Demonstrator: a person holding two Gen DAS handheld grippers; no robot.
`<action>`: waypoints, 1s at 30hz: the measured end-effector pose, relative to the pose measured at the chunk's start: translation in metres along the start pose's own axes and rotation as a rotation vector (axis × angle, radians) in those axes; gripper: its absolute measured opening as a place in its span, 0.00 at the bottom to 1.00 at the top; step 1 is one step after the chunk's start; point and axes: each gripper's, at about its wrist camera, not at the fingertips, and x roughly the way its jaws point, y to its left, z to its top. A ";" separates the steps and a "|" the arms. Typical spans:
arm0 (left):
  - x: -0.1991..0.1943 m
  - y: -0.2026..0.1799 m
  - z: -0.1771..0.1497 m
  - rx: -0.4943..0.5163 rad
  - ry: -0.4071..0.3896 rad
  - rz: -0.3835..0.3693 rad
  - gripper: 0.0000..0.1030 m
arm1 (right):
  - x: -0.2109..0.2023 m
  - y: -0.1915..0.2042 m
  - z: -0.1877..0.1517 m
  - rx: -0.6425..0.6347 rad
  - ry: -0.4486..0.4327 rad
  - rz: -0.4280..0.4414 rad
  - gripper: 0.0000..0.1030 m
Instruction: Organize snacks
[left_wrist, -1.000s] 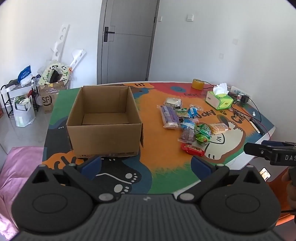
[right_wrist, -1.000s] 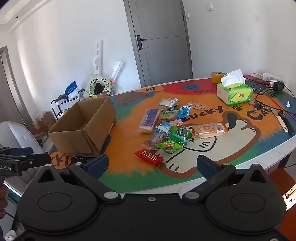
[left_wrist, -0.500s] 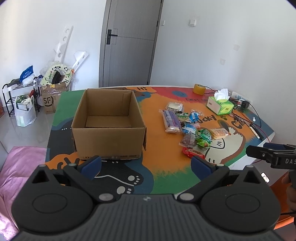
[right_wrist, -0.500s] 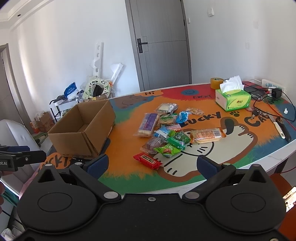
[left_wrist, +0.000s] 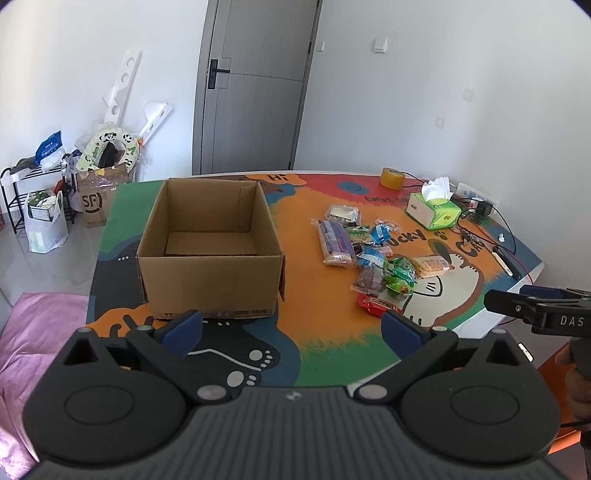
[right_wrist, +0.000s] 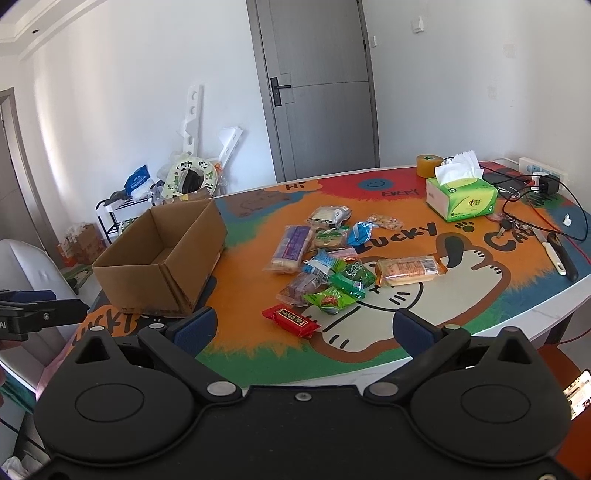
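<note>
Cardboard box (left_wrist: 208, 254) stands open and empty near the left edge of the table (left_wrist: 229, 350); we see only its bare floor and walls. No snack has been placed in it, so we judge the task to be at its very beginning.

The snacks (right_wrist: 325, 258) lie in a loose cluster at the middle of the table, well apart from the box. Among them we identify:
- a red packet (right_wrist: 291, 320), nearest the front edge
- a green packet (right_wrist: 327, 299), just behind the red one
- a long biscuit pack (right_wrist: 408, 270) on the right of the cluster
- a purple pack (right_wrist: 291, 248) on the side toward the box

A green tissue box (right_wrist: 461, 199) and a tape roll (right_wrist: 428, 166) sit toward the far right corner, and we judge them to be no part of the job.

Left gripper (left_wrist: 291, 328) hovers over the front edge, facing the box, with its jaws spread wide and nothing between them. Right gripper (right_wrist: 304, 330) hovers over the front edge, facing the red packet, jaws likewise spread and holding nothing.

Every snack remains to be picked and moved into the box; the red packet is the closest candidate for the right gripper
</note>
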 end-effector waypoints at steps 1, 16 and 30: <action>0.000 0.000 0.000 -0.001 0.000 -0.001 0.99 | 0.000 0.000 0.000 -0.001 0.000 -0.001 1.00; -0.001 -0.002 0.002 -0.001 -0.011 0.002 0.99 | 0.000 0.000 -0.001 -0.008 0.000 -0.004 1.00; -0.002 -0.003 0.003 -0.003 -0.017 -0.001 0.99 | -0.001 -0.003 0.000 -0.015 -0.006 -0.009 1.00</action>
